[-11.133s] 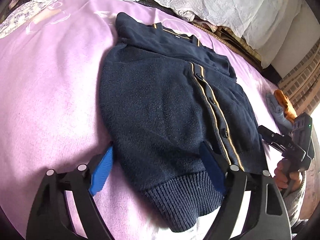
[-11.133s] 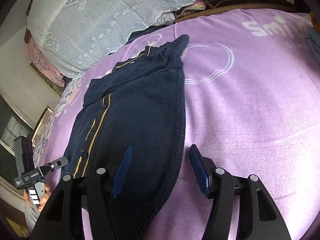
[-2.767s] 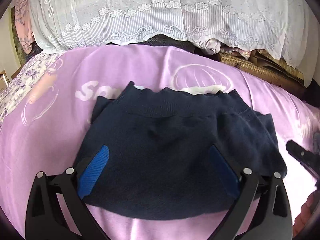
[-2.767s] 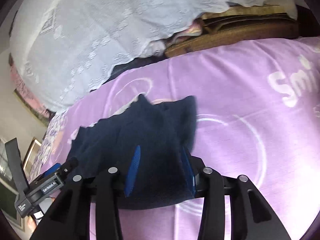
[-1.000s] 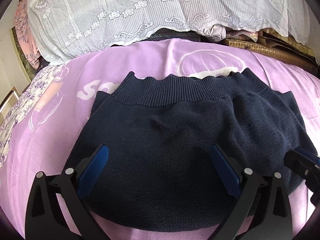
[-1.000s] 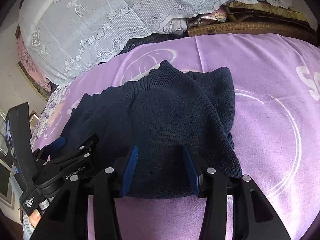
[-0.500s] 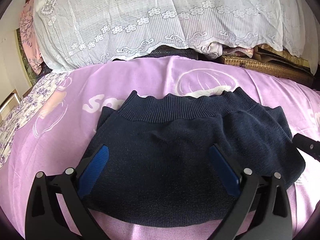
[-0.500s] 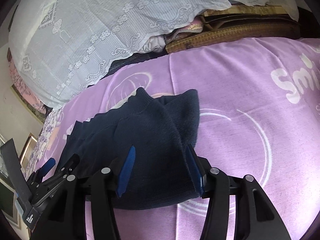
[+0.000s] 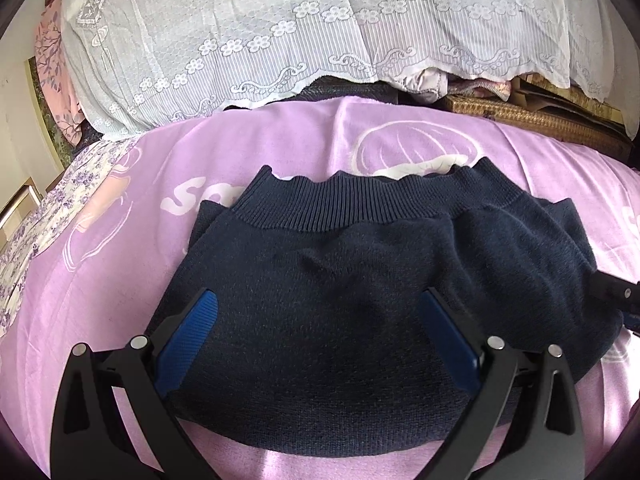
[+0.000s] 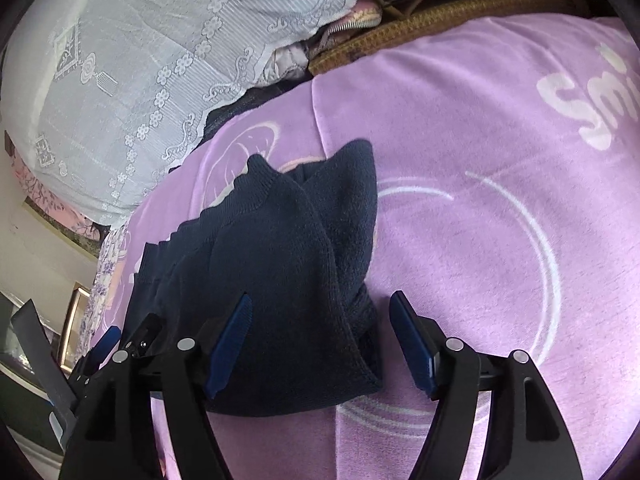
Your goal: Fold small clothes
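A: Left wrist view. Your left gripper [image 9: 318, 334] hangs low over the near half of the navy sweater [image 9: 360, 304], jaws wide apart, nothing between the pads. Why so wide?

B: Likely so you can press or release the folded bundle without snagging knit. The sweater lies folded on the purple bedspread [image 9: 120, 240], ribbed hem [image 9: 352, 208] turned to 12 o'clock, fold edge at 6 o'clock nearest you. The white lace cover [image 9: 280, 40] fills the far side, 12 o'clock. The tip of the other tool shows at 3 o'clock, at the sweater's right edge.

A: Right wrist view?

B: Your right gripper [image 10: 322, 336] is also spread, straddling the sweater's near right corner [image 10: 280, 272]; one pad sits over the knit, the other over bare bedspread [image 10: 480, 200]. Whether the pad touches cloth, I cannot tell. The left tool sits at 8 o'clock, close beside the sweater's left side.

A: Judgement?

B: Layers at 1 o'clock lie uneven. Fold looks nearly finished; you probably only need to square that corner.
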A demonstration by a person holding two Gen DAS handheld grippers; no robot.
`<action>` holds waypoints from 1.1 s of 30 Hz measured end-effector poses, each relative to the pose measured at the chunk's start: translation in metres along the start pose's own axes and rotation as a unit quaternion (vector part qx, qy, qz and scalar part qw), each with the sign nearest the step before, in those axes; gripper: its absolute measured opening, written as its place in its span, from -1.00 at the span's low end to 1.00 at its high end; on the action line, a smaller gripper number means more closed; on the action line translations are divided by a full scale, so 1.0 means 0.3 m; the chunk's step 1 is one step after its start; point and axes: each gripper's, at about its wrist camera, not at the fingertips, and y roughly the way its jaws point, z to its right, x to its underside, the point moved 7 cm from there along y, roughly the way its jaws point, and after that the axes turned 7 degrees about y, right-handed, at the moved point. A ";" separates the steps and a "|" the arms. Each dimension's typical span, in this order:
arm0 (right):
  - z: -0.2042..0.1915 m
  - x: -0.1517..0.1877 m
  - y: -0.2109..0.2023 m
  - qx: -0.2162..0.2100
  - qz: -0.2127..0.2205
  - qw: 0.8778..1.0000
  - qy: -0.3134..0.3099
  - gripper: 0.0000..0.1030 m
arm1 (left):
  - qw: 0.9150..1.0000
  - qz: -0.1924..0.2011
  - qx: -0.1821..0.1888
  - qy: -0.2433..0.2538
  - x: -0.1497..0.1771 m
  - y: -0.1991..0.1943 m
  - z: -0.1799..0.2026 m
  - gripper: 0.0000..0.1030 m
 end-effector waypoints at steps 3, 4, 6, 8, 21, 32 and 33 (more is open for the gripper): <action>-0.008 0.015 0.017 0.008 0.000 1.000 -0.013 0.44 | 1.000 -0.007 -0.001 0.007 0.008 0.014 0.008 0.91; -0.017 0.020 0.020 0.010 0.000 1.000 -0.022 0.44 | 1.000 -0.010 0.000 0.010 0.010 0.019 0.012 0.91; -0.026 0.027 0.026 0.012 0.001 0.999 -0.030 0.44 | 1.000 -0.013 -0.003 0.014 0.014 0.024 0.019 0.91; -0.029 0.028 0.032 0.016 0.005 0.999 -0.037 0.44 | 1.000 -0.013 -0.003 0.015 0.014 0.026 0.020 0.91; -0.013 0.004 0.009 0.017 0.046 0.998 -0.025 -0.49 | 1.000 -0.008 0.001 0.014 0.008 0.015 0.022 0.90; -0.014 0.019 0.044 0.002 0.023 1.000 -0.016 -0.18 | 0.995 0.001 0.086 0.047 -0.130 -0.038 0.185 0.90; -0.016 0.019 0.040 0.008 0.030 0.999 -0.019 -0.40 | 0.994 0.000 0.095 0.052 -0.137 -0.041 0.214 0.90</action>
